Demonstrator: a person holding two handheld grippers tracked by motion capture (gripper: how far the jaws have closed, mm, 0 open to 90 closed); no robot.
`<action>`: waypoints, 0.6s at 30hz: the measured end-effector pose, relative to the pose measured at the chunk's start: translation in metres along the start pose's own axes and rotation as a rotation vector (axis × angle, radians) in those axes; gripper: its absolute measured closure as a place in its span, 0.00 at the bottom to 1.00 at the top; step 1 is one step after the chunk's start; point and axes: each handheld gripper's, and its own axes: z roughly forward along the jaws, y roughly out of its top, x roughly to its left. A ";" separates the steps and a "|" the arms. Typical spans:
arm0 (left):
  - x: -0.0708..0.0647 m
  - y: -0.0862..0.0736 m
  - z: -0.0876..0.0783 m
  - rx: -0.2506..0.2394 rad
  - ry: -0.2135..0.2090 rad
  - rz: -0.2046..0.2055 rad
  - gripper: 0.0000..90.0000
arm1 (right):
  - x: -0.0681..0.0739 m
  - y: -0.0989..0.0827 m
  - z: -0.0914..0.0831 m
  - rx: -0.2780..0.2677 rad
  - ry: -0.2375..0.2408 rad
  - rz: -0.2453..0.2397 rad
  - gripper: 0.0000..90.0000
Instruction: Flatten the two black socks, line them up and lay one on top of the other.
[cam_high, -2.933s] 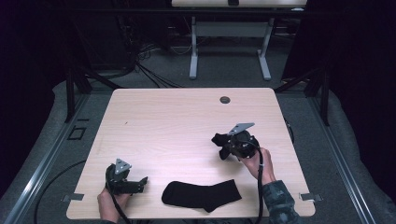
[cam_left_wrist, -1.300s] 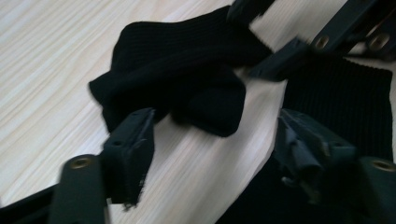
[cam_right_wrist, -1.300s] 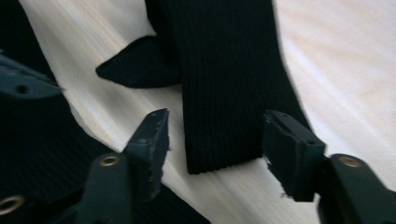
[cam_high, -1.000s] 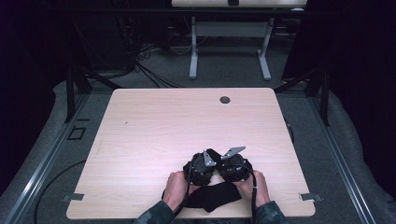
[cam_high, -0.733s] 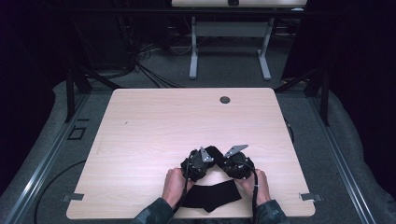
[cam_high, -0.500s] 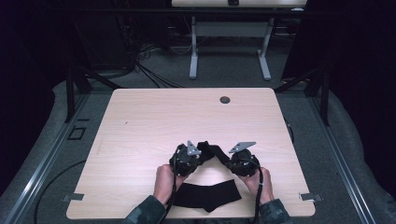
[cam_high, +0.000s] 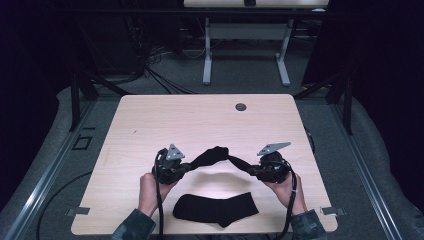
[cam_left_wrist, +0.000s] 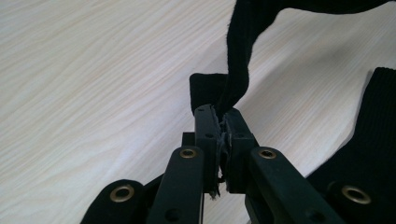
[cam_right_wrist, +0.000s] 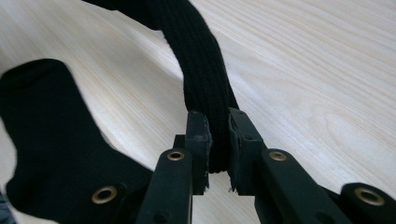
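The lifted sock (cam_high: 216, 155) hung stretched above the table (cam_high: 200, 120), spanning between the two grippers with its bunched middle raised toward 12 o'clock. A second sock (cam_high: 216, 210) lay flat on the table near the front edge, at 6 o'clock from the lifted one. The left gripper (cam_high: 184, 168), at 9 o'clock, had its jaws clenched on one end of the lifted sock (cam_left_wrist: 236, 74). The right gripper (cam_high: 252, 171), at 3 o'clock, had its jaws clamped on the other end (cam_right_wrist: 205, 88).
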 end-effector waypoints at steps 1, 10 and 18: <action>0.001 -0.001 -0.003 0.002 0.002 0.001 0.97 | 0.000 0.000 -0.002 0.011 0.010 -0.001 0.89; 0.012 -0.013 -0.018 -0.040 0.004 0.040 0.96 | -0.005 0.001 0.000 0.024 -0.009 -0.008 0.88; 0.016 -0.041 0.005 0.101 -0.105 0.153 0.72 | -0.009 -0.017 0.029 0.093 -0.100 -0.172 0.68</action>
